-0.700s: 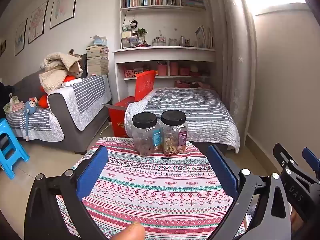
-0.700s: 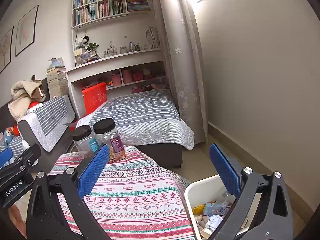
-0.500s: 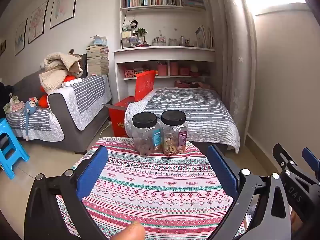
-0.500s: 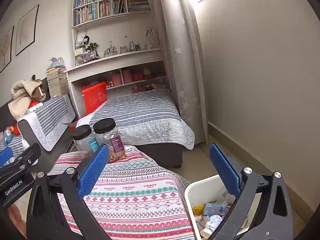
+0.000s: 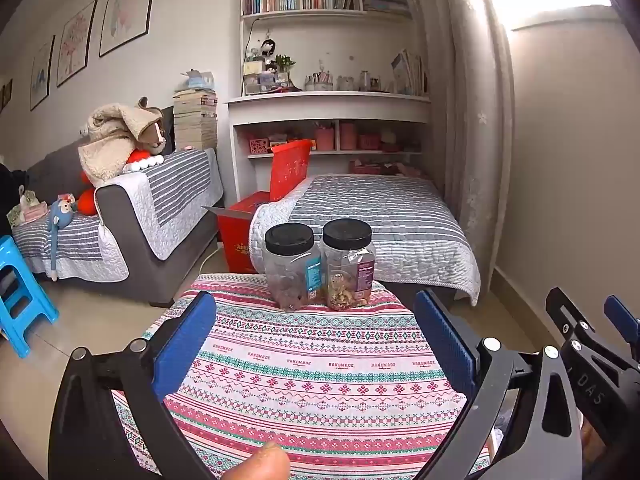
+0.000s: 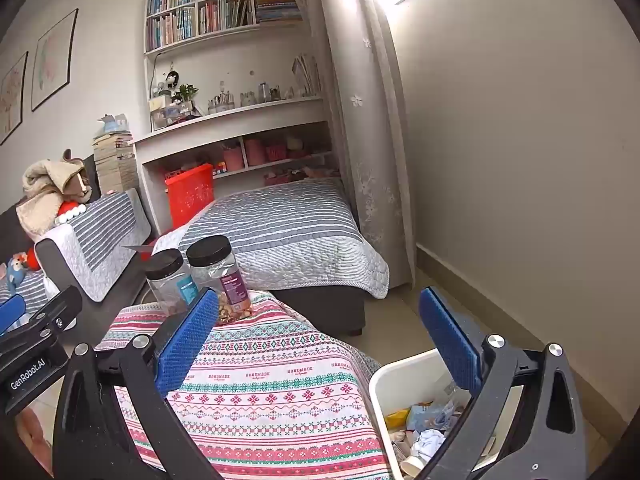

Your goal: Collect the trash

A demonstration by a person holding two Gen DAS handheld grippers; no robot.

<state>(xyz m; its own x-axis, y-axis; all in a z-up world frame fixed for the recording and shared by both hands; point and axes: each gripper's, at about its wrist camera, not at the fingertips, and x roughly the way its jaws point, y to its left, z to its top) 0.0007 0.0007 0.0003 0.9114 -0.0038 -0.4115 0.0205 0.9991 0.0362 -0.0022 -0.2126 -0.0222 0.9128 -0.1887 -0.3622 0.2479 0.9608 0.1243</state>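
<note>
A white bin [image 6: 386, 376] stands on the floor right of the table and holds crumpled paper and wrappers [image 6: 424, 428]. My right gripper [image 6: 316, 332] is open and empty, held above the table's right edge and the bin. My left gripper [image 5: 316, 336] is open and empty, held above the patterned tablecloth [image 5: 312, 376]. The right gripper also shows at the right edge of the left wrist view [image 5: 588, 332]. No loose trash shows on the cloth.
Two clear jars with black lids [image 5: 290, 266] [image 5: 348, 264] stand at the table's far edge. Beyond are a striped bed [image 5: 376, 216], a sofa [image 5: 132, 216], a red box [image 5: 244, 232] and a blue stool [image 5: 20, 292]. A wall [image 6: 520, 200] is at the right.
</note>
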